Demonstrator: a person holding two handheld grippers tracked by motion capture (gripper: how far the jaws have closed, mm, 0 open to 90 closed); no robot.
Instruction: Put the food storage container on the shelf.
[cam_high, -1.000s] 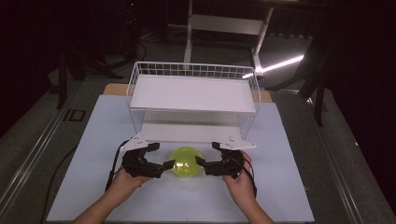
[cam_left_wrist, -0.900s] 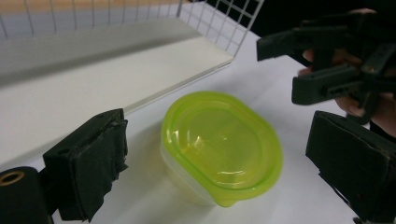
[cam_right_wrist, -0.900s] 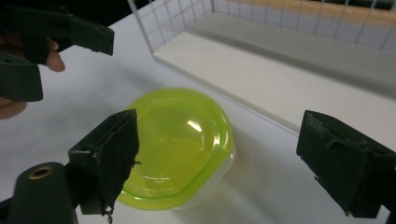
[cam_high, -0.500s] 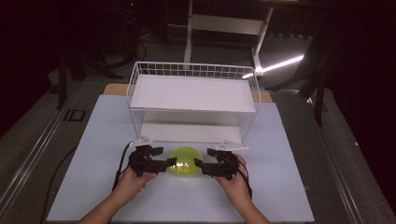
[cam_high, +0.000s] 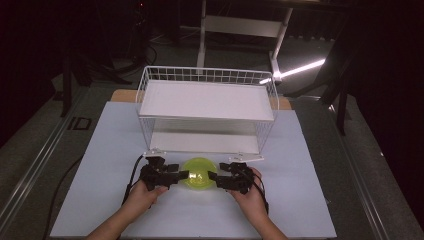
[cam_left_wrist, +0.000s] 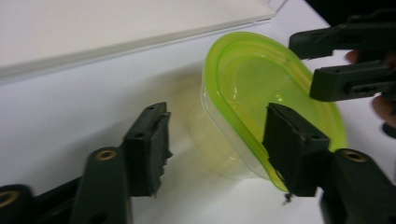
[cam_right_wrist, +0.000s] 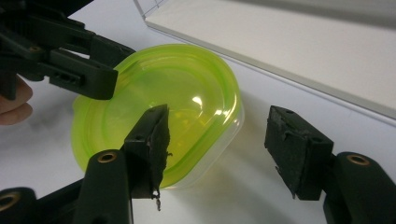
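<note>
Left gripper (cam_left_wrist: 212, 149): jaws apart, just been closing, straddling the near rim of the tub (cam_left_wrist: 261, 100); one pad over the green lid, the other out on the bare side, clear of the wall. No clamp visible; a gap on the outer side, contact on the lid side hard to tell. Right gripper (cam_right_wrist: 219, 151): jaws likewise apart and just been closing, one pad above the lid's edge, the other off to the side over the mat, not touching the tub (cam_right_wrist: 161, 109). Nothing gripped.

From above: left gripper (cam_high: 183, 175) and right gripper (cam_high: 212, 176) facing each other, tips at opposite sides of the tub (cam_high: 198, 173), a hand (cam_high: 141, 195) behind the left and a hand (cam_high: 251, 196) behind the right, forearms entering from the near edge.

Tub: clear walls, yellow-green lid on, flat on the white mat (cam_high: 310, 195), about midway between left and right edges, toward the near edge, just in front of the rack (cam_high: 207, 100).

Rack: white wire, two white shelves, standing at the mat's middle toward the far edge; lower shelf open to the near side, close to the tub but apart from it.

Cable (cam_high: 131, 175) trailing from the left gripper toward the near edge.
</note>
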